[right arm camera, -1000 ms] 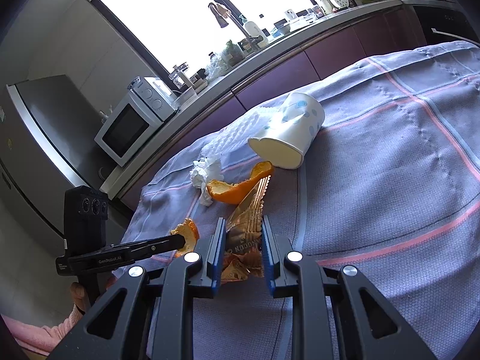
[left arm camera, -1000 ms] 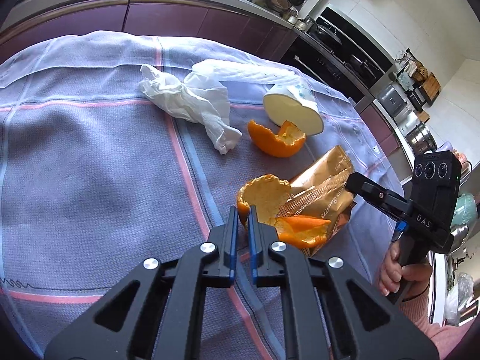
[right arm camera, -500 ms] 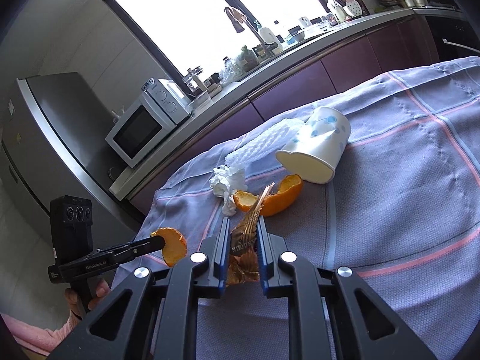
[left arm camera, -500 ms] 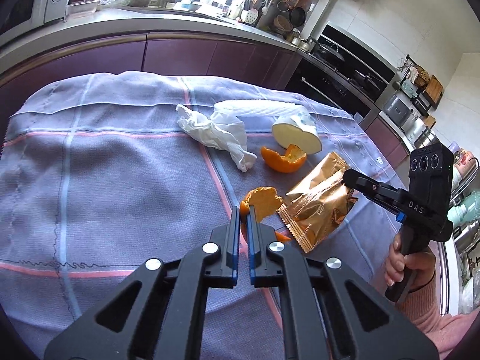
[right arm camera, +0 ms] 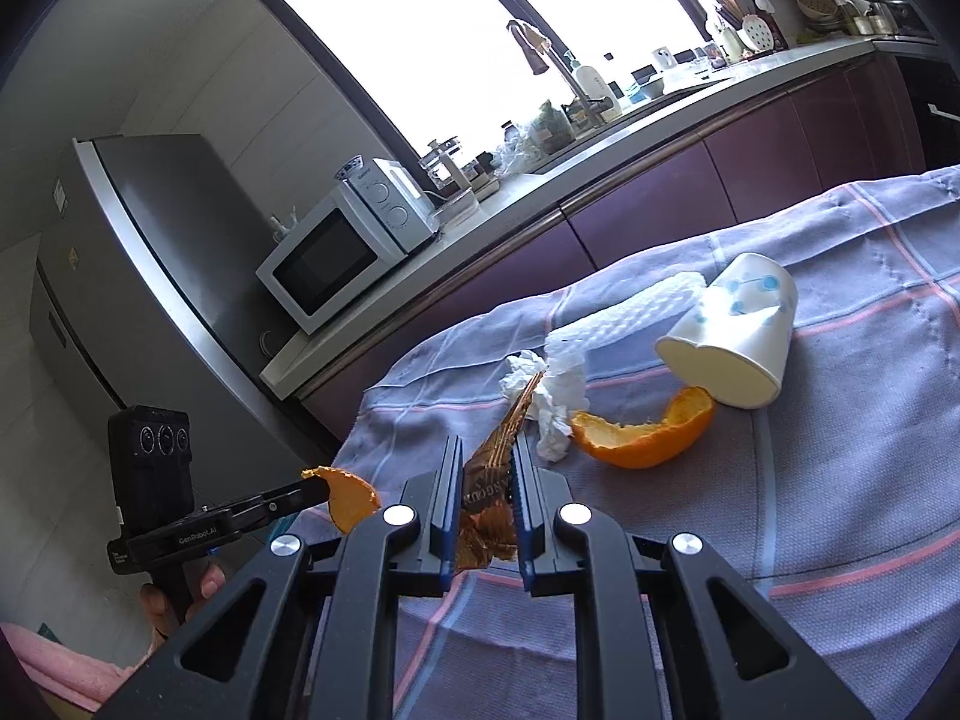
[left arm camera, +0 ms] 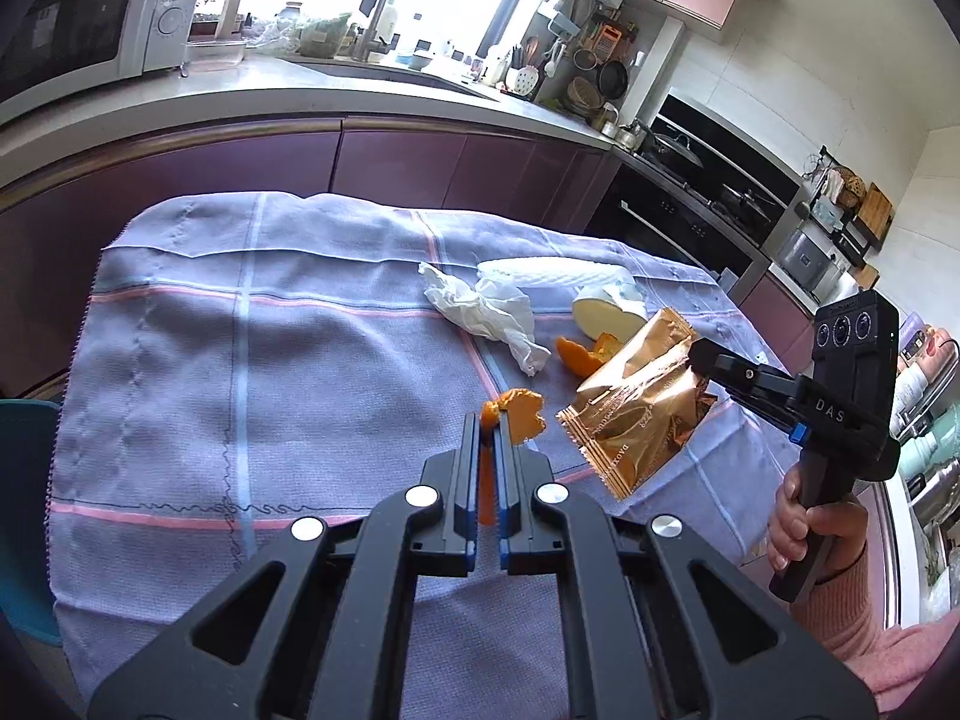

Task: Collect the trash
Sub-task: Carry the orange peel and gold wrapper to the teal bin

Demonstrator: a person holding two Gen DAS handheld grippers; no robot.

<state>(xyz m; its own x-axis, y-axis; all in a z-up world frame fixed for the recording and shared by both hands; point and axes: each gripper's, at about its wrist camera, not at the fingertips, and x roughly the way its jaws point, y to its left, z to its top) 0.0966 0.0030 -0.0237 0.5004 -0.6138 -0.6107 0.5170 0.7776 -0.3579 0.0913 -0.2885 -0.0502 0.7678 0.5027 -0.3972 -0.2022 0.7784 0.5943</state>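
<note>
My left gripper [left arm camera: 489, 420] is shut on a piece of orange peel [left arm camera: 521, 414] and holds it above the checked cloth; the peel also shows in the right wrist view [right arm camera: 348, 495]. My right gripper [right arm camera: 486, 450] is shut on a gold snack wrapper [right arm camera: 489, 492], lifted off the cloth; it also shows in the left wrist view [left arm camera: 636, 408]. On the cloth lie a second orange peel [right arm camera: 645, 435], a crumpled white tissue [right arm camera: 549, 402], a tipped white paper cup [right arm camera: 732, 342] and a white foam net sleeve [right arm camera: 624, 315].
The table carries a lilac checked cloth [left arm camera: 270, 372]. Purple kitchen cabinets and a counter [left arm camera: 300, 138] run behind it, with a microwave [right arm camera: 342, 252] and a fridge [right arm camera: 138, 276] at the left. A teal chair [left arm camera: 24, 516] stands by the table's left edge.
Both grippers rose and pulled back from the table. The left lifted the orange peel off the cloth and the right lifted the gold wrapper, parting the two.
</note>
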